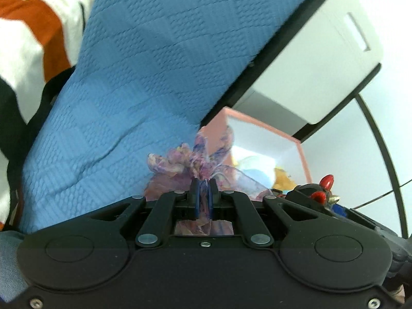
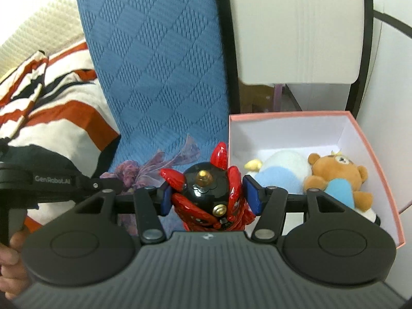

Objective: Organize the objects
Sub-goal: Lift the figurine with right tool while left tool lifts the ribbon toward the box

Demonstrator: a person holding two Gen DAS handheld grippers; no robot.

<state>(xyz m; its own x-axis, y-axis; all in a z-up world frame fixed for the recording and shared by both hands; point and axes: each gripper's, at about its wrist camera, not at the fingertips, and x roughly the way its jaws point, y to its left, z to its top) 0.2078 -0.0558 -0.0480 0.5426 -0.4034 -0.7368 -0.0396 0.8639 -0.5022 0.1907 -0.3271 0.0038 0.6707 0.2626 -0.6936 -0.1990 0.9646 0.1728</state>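
So the left gripper [image 1: 205, 189] is pressed together on a sheer purple-pink gauzy pouch [image 1: 180, 166], with the fabric pinched right between the blue pads [image 1: 196, 193] and bunched up in a ruffle just beyond the tips. A red and black spiky toy [image 2: 207, 193] is clamped in the right gripper [image 2: 208, 195], the pads pressed against its two sides, gold studs showing on the black body. Both things are held up off the blue quilted cover [image 2: 154, 64], which fills most of the background in both views. Just beside the toy, to the right in the right wrist view, a pink box [image 2: 370, 159] with a white inside is sitting open, and two plush toys are already laid in it: a white and light-blue plush [image 2: 280, 170] and a brown bear plush [image 2: 337, 177] with a blue patch on its front, touching each other. In the same view, the pouch can be spotted to the left of the toy, near it. An orange, white and black striped blanket [image 2: 64, 123] is piled on the left, next to the blue cover. A white cabinet [image 2: 296, 25] with a dark frame is seen behind the box. A bit of a hand [image 2: 11, 265] is visible at the lower left edge.
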